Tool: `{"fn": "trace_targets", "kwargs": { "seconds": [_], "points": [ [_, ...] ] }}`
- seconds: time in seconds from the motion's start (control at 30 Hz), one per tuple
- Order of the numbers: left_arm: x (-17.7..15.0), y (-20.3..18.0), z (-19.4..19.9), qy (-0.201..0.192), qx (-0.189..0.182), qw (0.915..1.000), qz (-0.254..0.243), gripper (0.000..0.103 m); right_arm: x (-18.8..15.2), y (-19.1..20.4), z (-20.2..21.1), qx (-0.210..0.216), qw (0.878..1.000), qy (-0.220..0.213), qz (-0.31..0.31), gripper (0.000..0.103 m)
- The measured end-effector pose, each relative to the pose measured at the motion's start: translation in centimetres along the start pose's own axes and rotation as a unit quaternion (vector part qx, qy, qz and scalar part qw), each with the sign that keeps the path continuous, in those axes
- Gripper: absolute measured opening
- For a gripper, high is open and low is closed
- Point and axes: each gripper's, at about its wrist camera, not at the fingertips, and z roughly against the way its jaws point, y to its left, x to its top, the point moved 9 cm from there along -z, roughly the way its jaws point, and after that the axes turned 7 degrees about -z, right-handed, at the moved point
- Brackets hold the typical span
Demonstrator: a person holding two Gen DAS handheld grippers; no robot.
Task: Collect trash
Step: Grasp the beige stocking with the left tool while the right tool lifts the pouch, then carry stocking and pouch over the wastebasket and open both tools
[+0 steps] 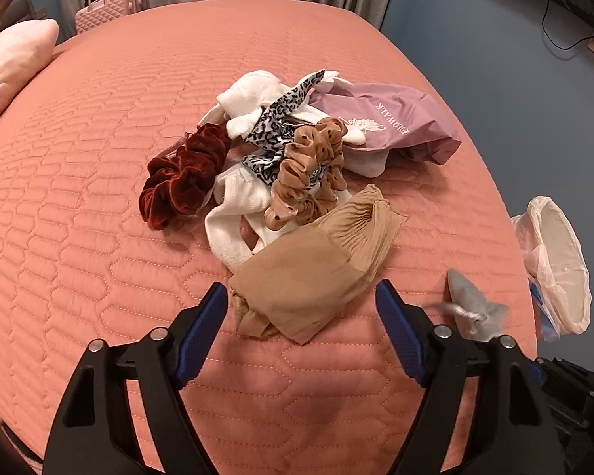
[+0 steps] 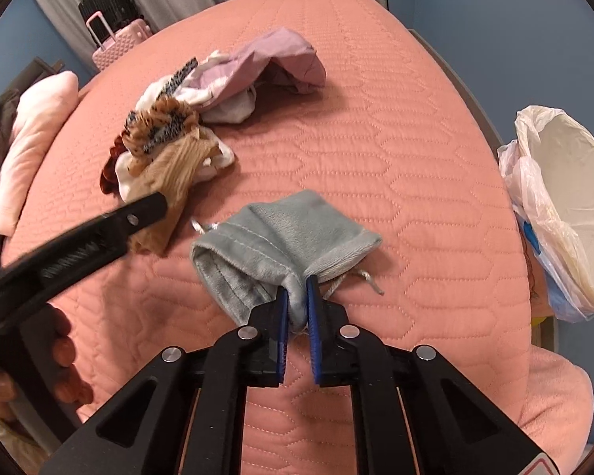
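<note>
**Right tool clamped on grey pouch at the bed's near edge**

The pouch (image 2: 281,233) is soft grey velvet with a stitched hem and a pale drawstring trailing from its gathered neck. It lies crumpled on the pink quilted bed (image 2: 376,150), near the front edge, its open mouth facing left in the right wrist view. The right tool (image 2: 297,297) has its blue pads pressed together on the pouch's gathered end, with fabric bunched between them. In the left wrist view the pouch (image 1: 471,304) shows only as a blurred grey shape beside the right finger.

The left tool (image 1: 301,297) stands with its jaws apart, straddling the near end of a tan stocking (image 1: 316,273); the pads do not press on it. In the right wrist view the left tool (image 2: 154,204) enters from the left, held by a hand (image 2: 65,360) whose fingers are partly cut off by the frame.

Behind the stocking sits a heap: a dark red scrunchie (image 1: 182,178), a tan dotted scrunchie (image 1: 309,174), a leopard-print band (image 1: 281,118), white socks (image 1: 233,221) and a mauve bag (image 1: 396,118) with printed lettering, reversed and hard to read. How many socks there are cannot be told from the tangle.

Off the bed's right side stands a bin (image 2: 570,206) lined with a pale plastic bag; its base is out of view. A pink pillow (image 1: 12,67) and a pink suitcase (image 1: 107,8) sit at the far left.
</note>
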Motion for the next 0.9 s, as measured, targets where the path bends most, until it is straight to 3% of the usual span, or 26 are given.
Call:
{"fn": "trace_targets", "kwargs": {
  "seconds": [0.3, 0.47, 0.9],
  "points": [
    [-0.9, -0.8, 0.2, 0.017, -0.019, 0.9996, -0.009, 0.014, 2.3, 1.1, 3.4, 0.026, 0.999, -0.034, -0.005, 0.008],
    [-0.6, -2.0, 1.9, 0.004, -0.03, 0.9993, -0.02, 0.008, 3.5, 1.4, 5.8, 0.038, 0.997, -0.06, -0.004, 0.008],
    [3.1, -8.4, 8.4, -0.067, -0.066, 0.9935, -0.064, 0.007, 7.1, -1.3, 13.3, 0.042, 0.989, -0.143, -0.022, 0.008]
  ]
}}
